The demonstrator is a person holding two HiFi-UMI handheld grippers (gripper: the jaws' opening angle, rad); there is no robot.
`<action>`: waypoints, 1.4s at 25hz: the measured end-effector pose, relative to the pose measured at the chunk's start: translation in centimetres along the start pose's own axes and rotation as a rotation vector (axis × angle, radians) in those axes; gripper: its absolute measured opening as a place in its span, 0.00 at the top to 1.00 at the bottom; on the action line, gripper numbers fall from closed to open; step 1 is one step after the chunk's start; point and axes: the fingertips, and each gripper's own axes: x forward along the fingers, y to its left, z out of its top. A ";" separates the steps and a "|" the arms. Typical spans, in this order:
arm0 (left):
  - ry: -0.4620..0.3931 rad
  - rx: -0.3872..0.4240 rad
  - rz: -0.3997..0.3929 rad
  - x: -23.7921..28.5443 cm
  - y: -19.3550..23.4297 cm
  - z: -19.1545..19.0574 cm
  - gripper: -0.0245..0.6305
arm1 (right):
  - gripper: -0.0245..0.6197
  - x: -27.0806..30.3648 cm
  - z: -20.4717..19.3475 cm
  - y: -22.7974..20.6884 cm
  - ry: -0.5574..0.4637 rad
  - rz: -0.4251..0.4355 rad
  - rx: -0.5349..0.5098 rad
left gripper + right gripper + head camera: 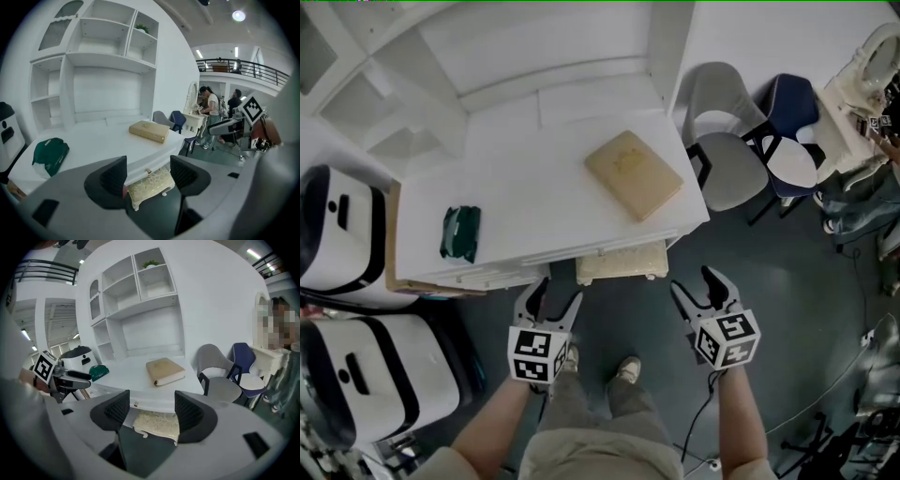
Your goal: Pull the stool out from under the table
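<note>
Approach stage. Left gripper (555,292), right gripper (698,281): released, empty, short of cushioned stool (621,262) under bench (534,206). Next: clasp its near edge.

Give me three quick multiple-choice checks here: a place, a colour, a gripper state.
1. Where is the stool?
A) on the tabletop
B) tucked under the table, front edge showing
C) out on open floor

2. What colour is the book on the table?
A) green
B) navy
C) tan

3. How do the left gripper and right gripper stand?
A) both open, empty
B) both clamped on the stool
C) one holds the book

Answers: 1 B, only its front edge passes the table's edge. 2 C, its cover is tan. 3 A, jaws apart, short of the stool.
</note>
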 end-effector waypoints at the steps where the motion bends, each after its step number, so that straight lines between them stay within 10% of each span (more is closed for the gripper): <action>1: 0.013 0.001 0.004 0.5 0.3 -1.0 0.53 | 0.50 0.7 -0.7 -0.2 0.003 0.007 0.012; 35: 0.109 -0.238 -0.081 27.7 5.2 -26.3 0.40 | 0.46 25.8 -27.6 -11.3 0.129 -0.083 0.108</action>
